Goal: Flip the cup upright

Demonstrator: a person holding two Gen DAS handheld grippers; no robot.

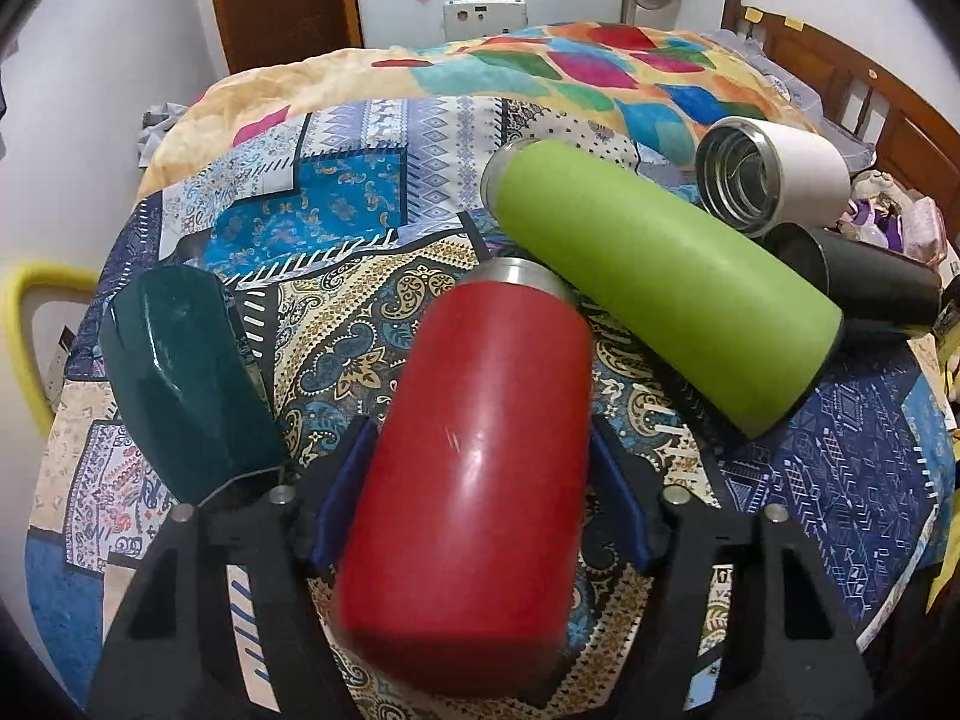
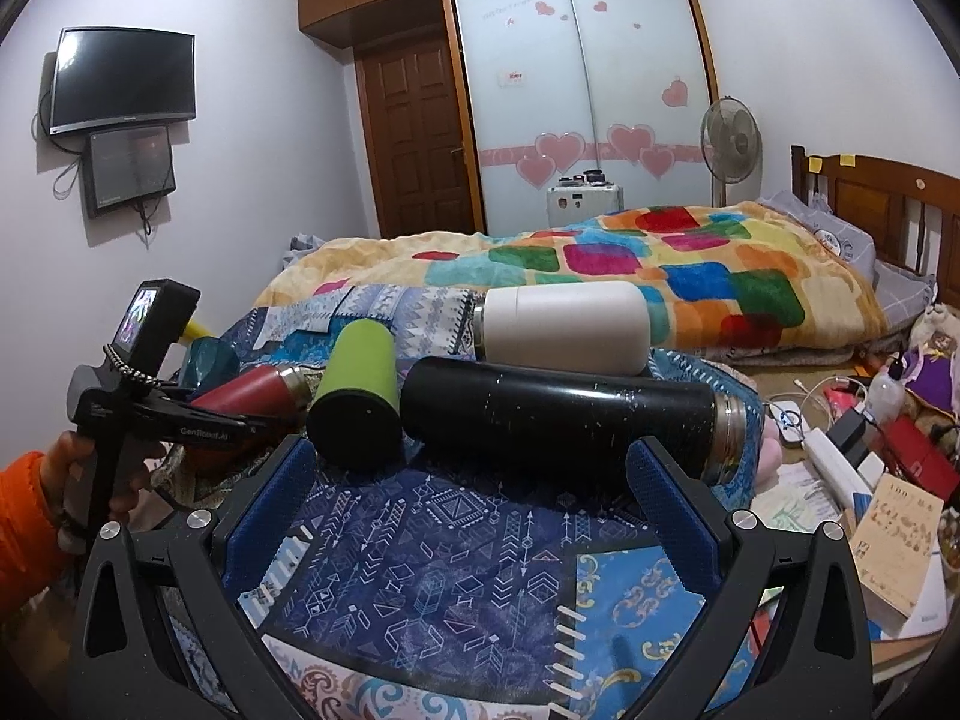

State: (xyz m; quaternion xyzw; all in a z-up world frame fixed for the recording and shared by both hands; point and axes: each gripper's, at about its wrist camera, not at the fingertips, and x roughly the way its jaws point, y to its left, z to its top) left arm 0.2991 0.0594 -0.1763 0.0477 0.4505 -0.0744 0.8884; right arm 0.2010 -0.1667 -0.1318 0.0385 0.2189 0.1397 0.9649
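Squeeze the red cup [image 1: 474, 468] lying on the patterned cloth [image 1: 336, 324] snugly between the left claw [image 1: 480, 504] pads, then tip slowly (right claw [image 2: 474, 492] wide open, holding nothing).

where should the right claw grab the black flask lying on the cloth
Take the black flask across its smooth mid-body, coming from the near side. It lies sideways across the open right claw, steel neck to the right, so the barrel fits between the fingers; the white flask blocks the far side.

pale walls; brown wooden door [image 2: 420, 138]; heart-decorated sliding wardrobe [image 2: 576, 90]; wall-mounted monitor [image 2: 123, 79]; standing fan [image 2: 731, 135]; bed [image 2: 660, 264] under multicoloured blanket.
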